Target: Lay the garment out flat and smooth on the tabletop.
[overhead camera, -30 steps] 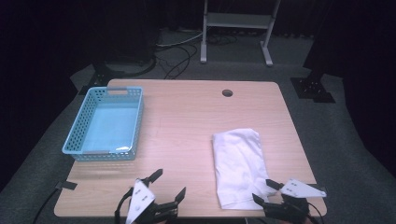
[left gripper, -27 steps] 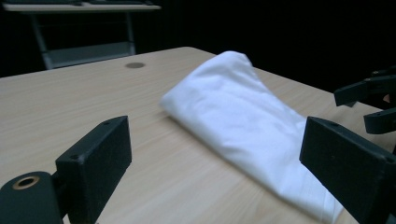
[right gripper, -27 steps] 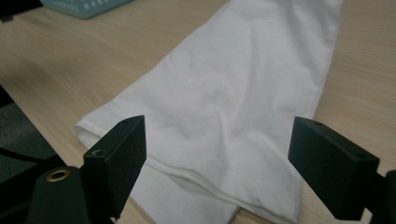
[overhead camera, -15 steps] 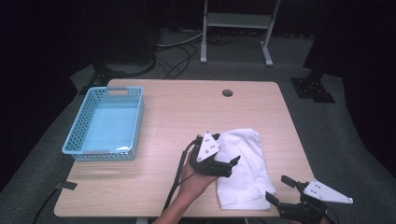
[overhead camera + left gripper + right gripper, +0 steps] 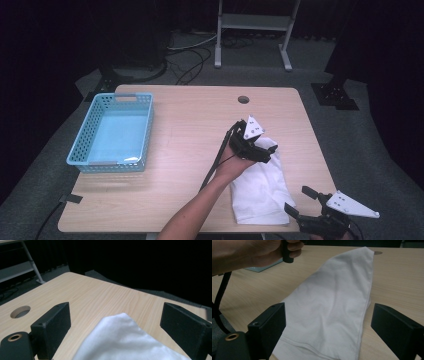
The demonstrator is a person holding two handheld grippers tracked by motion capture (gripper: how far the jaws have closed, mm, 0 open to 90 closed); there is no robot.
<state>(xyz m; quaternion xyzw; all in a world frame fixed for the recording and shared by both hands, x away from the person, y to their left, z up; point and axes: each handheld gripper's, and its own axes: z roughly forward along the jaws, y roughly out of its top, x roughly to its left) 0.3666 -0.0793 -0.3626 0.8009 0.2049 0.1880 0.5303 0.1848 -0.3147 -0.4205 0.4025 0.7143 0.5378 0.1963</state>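
Observation:
A folded white cloth (image 5: 260,187) lies on the right half of the wooden table (image 5: 190,125). My left gripper (image 5: 268,152), held in a bare hand, hovers over the cloth's far end with its jaws wide apart. In the left gripper view the cloth's corner (image 5: 122,340) sits between and below the left gripper (image 5: 116,309), untouched by the pads. My right gripper (image 5: 296,199) is at the table's near right corner. Its jaws have just been opening, and it is open. The cloth (image 5: 332,302) stretches ahead of the right gripper (image 5: 329,310) with no pad pressing on it.
A light blue plastic basket (image 5: 146,131) stands empty on the table's left side. A round cable hole (image 5: 243,99) is near the far edge. A black cable trails from the left gripper toward the near edge. Dark floor and a metal stand lie beyond the table.
The left hand swept from the near edge, left of the cloth, up and right to the cloth's far end. The right gripper shifted slightly right off the cloth's near corner and its jaws widened.

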